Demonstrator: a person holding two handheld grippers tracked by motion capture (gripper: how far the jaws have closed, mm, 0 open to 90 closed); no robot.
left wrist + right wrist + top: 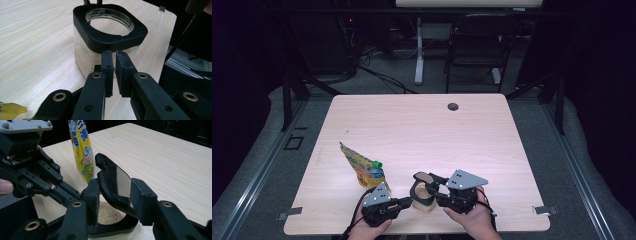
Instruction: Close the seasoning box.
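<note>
Clear squarish jar with a black collar rim [422, 196] sits at the near edge of the pale wood bench [422, 125], between my two hands, with beige powder in the bottom. My left gripper [114, 60] has its jaws nearly shut, pinching the rim at the corner nearest me; I read that as bracing the jar so it can't slide or spin while the lid gets worked. My right gripper [113, 195] has its jaws wide, straddling the black-framed flip lid with a clear window [113, 182], which stands tilted up over the mouth. Pads look just off the lid, or barely touching, so I'd call it let go, not gripped. The yellow printed pouch with a green cap [362, 167] stands just left of the jar, near at hand, probably the refill for pouring in.
</note>
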